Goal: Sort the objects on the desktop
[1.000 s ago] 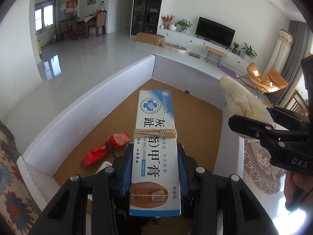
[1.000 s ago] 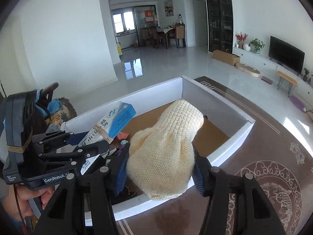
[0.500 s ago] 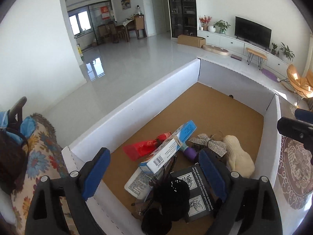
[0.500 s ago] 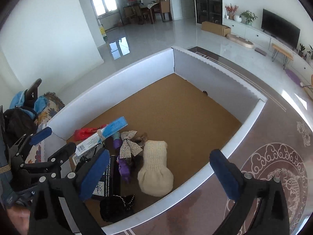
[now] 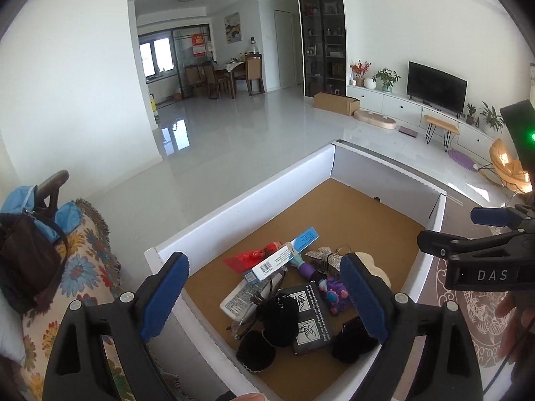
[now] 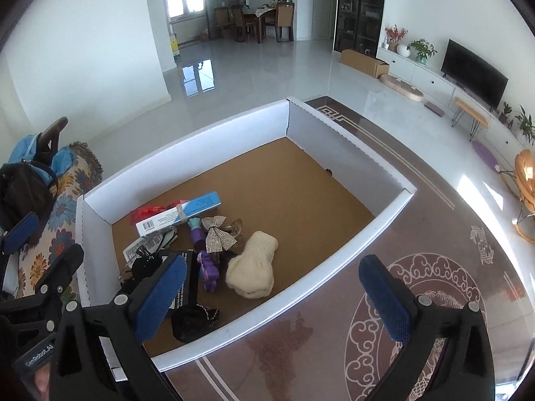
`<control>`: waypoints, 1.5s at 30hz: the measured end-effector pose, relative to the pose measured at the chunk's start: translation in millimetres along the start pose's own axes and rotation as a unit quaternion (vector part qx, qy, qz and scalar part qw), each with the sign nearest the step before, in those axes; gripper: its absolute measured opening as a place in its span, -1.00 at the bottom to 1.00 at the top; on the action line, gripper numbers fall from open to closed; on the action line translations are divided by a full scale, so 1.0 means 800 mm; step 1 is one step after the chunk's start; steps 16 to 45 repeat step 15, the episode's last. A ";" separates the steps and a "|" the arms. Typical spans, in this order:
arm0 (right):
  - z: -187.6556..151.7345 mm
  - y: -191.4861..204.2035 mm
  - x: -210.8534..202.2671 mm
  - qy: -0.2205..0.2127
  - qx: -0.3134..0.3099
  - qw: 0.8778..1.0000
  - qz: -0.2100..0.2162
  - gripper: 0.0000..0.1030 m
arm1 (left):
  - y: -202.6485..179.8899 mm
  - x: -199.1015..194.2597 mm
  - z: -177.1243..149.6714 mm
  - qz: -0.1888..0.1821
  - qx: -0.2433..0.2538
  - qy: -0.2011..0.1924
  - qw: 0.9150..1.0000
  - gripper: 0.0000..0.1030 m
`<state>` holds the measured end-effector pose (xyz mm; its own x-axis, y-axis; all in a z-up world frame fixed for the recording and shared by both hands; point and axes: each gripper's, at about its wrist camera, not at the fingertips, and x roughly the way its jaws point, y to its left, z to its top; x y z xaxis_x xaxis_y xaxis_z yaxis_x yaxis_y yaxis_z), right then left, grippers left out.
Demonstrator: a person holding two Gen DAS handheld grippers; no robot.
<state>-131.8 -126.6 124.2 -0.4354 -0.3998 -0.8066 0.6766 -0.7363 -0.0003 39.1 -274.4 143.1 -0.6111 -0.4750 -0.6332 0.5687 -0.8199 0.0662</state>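
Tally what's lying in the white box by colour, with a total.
Counts are approximate; the pile overlaps.
Red: 1, packet
Blue-and-white: 1, carton
Cream: 1, knit mitten
Silver: 1, glitter bow
Purple: 1, toy
White: 1, printed pack
Black: 4, booklet and three fuzzy pieces
Total: 10

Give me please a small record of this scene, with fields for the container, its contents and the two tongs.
container: white cardboard box with a brown floor, on a patterned rug
contents: cream knitted item, blue-and-white cream carton, red packet, glittery bow, purple toy, black booklet
placement: all piled at the near end of the box
left tongs: open, empty
right tongs: open, empty
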 end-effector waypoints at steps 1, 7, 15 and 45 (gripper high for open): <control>0.000 0.002 0.000 0.000 0.000 1.000 0.003 1.00 | 0.004 0.000 0.001 -0.003 -0.006 0.001 1.000 0.79; 0.004 0.015 0.007 0.004 -0.008 1.000 0.009 1.00 | 0.025 0.008 0.002 0.001 -0.038 0.011 0.999 0.79; -0.001 0.029 0.022 0.010 -0.017 1.000 0.012 1.00 | 0.036 0.001 -0.003 0.003 -0.053 -0.020 0.998 0.80; -0.001 0.029 0.022 0.010 -0.017 1.000 0.012 1.00 | 0.036 0.001 -0.003 0.003 -0.053 -0.020 0.998 0.80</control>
